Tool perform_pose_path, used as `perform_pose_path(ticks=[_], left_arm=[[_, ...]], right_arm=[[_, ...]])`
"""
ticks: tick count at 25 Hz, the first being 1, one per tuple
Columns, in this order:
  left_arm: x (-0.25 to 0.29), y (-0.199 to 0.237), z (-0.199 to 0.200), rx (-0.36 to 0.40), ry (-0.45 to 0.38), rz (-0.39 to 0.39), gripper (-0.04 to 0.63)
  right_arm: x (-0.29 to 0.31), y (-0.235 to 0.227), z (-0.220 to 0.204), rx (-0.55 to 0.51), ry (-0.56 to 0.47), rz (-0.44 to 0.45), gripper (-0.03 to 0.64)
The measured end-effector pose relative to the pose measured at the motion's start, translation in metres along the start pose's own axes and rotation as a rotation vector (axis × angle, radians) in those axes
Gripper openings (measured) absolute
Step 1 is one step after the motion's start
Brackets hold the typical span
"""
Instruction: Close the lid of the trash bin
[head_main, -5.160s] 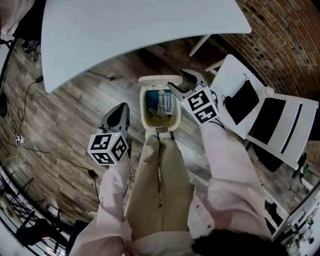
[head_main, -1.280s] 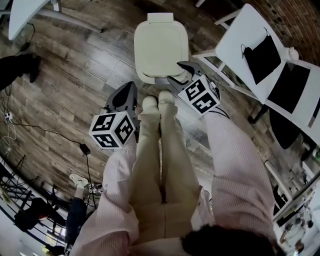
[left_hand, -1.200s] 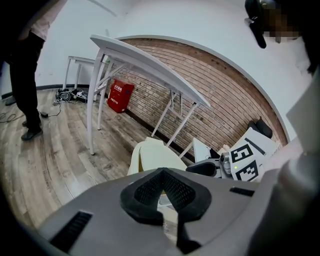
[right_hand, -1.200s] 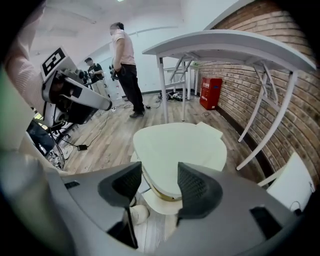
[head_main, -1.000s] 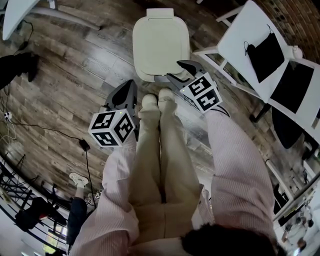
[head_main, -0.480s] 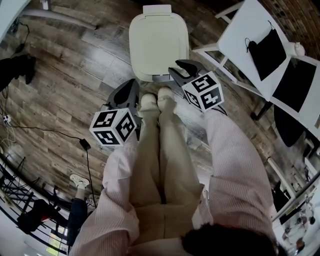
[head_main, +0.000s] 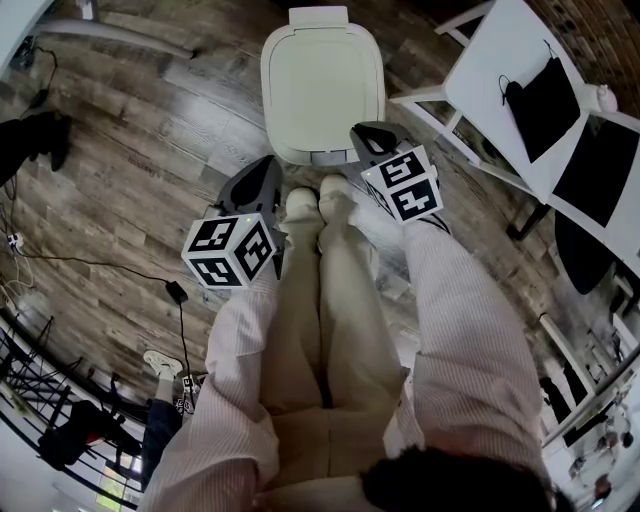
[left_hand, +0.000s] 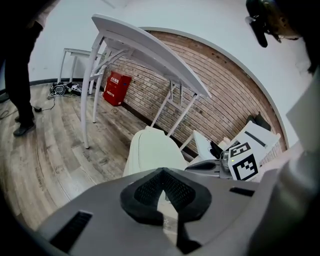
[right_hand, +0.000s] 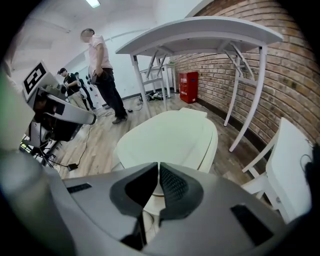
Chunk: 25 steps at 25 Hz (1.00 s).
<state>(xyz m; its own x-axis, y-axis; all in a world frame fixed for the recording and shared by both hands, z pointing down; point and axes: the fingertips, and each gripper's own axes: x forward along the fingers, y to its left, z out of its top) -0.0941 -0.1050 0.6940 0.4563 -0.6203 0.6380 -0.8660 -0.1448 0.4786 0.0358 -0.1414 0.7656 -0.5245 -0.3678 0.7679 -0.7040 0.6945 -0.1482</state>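
The cream trash bin (head_main: 322, 85) stands on the wood floor in front of the person's shoes, its lid down flat; the bin (left_hand: 152, 152) also shows beyond the jaws in the left gripper view, and the bin (right_hand: 170, 137) fills the middle of the right gripper view. My right gripper (head_main: 362, 131) hovers by the bin's near right corner, apart from it. Its jaws are closing and stand almost together, with nothing between them (right_hand: 158, 165). My left gripper (head_main: 267, 166) hangs to the left of the shoes, short of the bin, jaws together and empty (left_hand: 161, 173).
A white folding chair (head_main: 520, 110) with a black item on it stands close at the right. The person's legs and shoes (head_main: 318, 197) are between the grippers. A cable (head_main: 100, 270) runs over the floor at left. A white table (left_hand: 150, 45) and brick wall stand behind the bin; people (right_hand: 102, 65) stand further off.
The bin's lid, open with rubbish showing in the oldest frame, now lies shut. Over the last second the right gripper's jaws came together and both grippers sank slightly.
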Motion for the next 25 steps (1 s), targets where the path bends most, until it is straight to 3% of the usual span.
perform_pose_path(ticks=[15,21,25], left_arm=[[0.0050,0.0049,-0.0031,-0.009,0.007,-0.006,-0.008],[0.0029,0.0046,-0.0028,-0.014,0.009,-0.002,-0.008],[0.0036,0.0002,-0.0024,-0.013,0.012,-0.006,-0.008]], right_arm=[[0.0061,0.0040,-0.0058,-0.061,0.110,-0.064,0.009],[0.0086,0.0050,-0.0005,-0.078,0.235,-0.073,0.009],[0.0103,0.0042,-0.0033,-0.071,0.261,-0.082,0.009]])
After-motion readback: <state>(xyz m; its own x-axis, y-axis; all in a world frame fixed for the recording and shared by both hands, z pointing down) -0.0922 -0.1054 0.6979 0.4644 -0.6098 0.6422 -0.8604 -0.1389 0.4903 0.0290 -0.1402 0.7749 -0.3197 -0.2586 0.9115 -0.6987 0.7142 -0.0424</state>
